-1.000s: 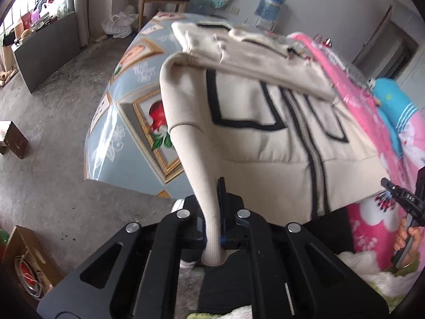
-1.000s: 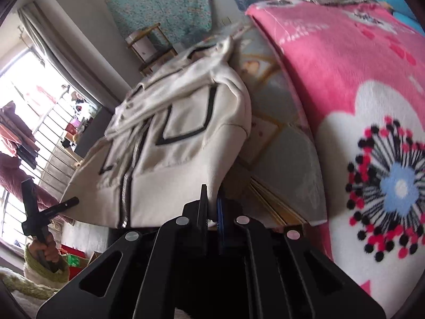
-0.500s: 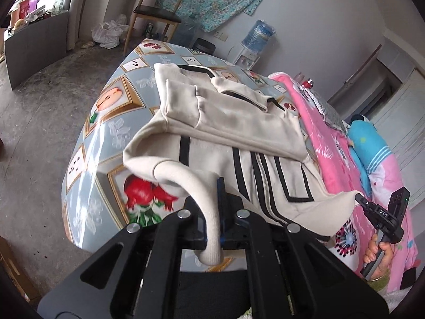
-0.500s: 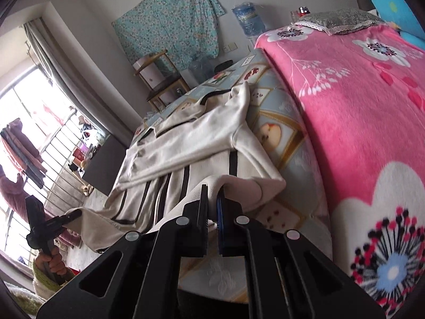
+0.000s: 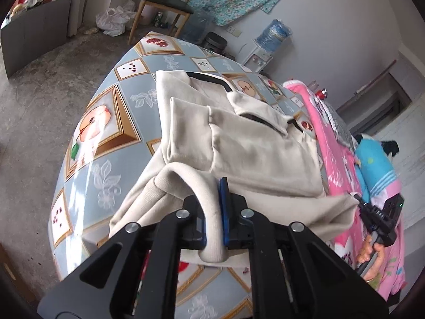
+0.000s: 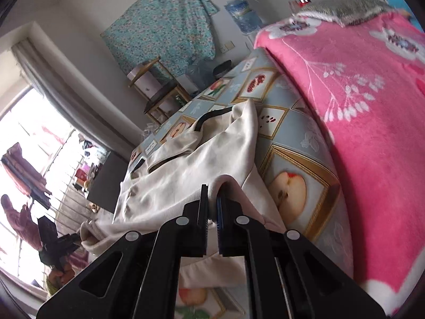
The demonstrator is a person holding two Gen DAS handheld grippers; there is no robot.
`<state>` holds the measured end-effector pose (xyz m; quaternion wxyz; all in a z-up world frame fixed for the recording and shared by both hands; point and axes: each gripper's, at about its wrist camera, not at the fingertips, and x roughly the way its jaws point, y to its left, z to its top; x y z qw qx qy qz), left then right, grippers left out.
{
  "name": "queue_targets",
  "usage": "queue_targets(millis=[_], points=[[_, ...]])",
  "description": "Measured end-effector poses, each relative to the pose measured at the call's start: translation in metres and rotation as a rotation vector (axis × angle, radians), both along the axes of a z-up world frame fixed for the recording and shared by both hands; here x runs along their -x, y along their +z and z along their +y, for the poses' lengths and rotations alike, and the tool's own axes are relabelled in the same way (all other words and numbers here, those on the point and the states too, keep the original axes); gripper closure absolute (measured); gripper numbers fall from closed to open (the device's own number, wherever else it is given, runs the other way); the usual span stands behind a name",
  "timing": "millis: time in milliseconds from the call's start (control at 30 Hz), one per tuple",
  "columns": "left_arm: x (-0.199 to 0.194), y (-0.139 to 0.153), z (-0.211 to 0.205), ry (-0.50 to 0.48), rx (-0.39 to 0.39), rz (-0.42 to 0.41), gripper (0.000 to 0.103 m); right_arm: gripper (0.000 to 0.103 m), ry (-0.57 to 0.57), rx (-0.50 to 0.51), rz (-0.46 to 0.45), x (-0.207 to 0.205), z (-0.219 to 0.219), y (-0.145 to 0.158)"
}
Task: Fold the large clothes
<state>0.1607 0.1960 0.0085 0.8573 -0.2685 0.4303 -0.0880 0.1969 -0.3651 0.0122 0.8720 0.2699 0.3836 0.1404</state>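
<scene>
The left tool is clamped on a ribbed cream hem of the cream jacket; its jaws have just been easing a little wider, yet the thick fold is between the blue pads and they press on it from both sides. The right tool is closed tight on another edge of the same jacket, a thin layer of cloth pinched between its pads. In the left wrist view the right tool shows at 3 o'clock, gripped by a hand, with the jacket's hem stretched from one tool to the other. The jacket, trimmed with black lines, lies folded over itself on the worktop, which is covered with a blue fruit-print cloth; its lower part is doubled up over the collar half. At 2 o'clock of the jacket a pink floral blanket covers the bed just beside the worktop. At 12 o'clock stand a wooden chair and a water dispenser against the wall, where a teal patterned cloth hangs.
</scene>
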Motion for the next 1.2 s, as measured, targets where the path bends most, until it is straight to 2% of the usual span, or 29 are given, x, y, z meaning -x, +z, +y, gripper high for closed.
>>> queue_targets(millis=[100,167,200,300,367,433,600,833,1000,1200], points=[[-0.019,-0.014,0.011,0.034,0.051,0.006,0.077,0.095,-0.005,-0.027,0.027,-0.028,-0.005,-0.022],[-0.026,-0.020,0.018,0.091,0.042,0.012,0.049,0.087,-0.015,-0.007,0.092,-0.044,-0.003,-0.041],[-0.026,-0.022,0.023,0.126,0.025,0.011,0.046,0.085,-0.020,-0.003,0.114,-0.048,-0.002,-0.047],[-0.022,-0.021,0.036,0.160,0.038,-0.002,0.045,0.076,-0.023,0.002,0.110,-0.045,-0.001,-0.049],[-0.015,-0.017,0.039,0.174,0.008,-0.004,0.045,0.050,-0.017,0.003,0.083,-0.040,-0.001,-0.043],[-0.004,-0.012,0.040,0.170,-0.014,-0.011,0.045,0.036,-0.026,0.041,0.059,-0.032,-0.001,-0.036],[0.029,-0.011,0.027,0.127,-0.050,0.000,0.040,0.031,-0.030,0.062,0.055,-0.011,-0.008,-0.023],[0.058,-0.044,-0.004,0.050,0.018,0.081,0.036,0.031,-0.008,0.058,0.172,0.039,-0.010,-0.038],[0.057,-0.069,0.003,0.106,0.120,0.104,0.036,0.031,-0.022,0.047,0.267,0.064,-0.007,-0.063],[0.048,-0.080,0.027,0.217,0.228,0.070,0.036,0.031,-0.056,-0.031,0.255,0.058,-0.008,-0.078]])
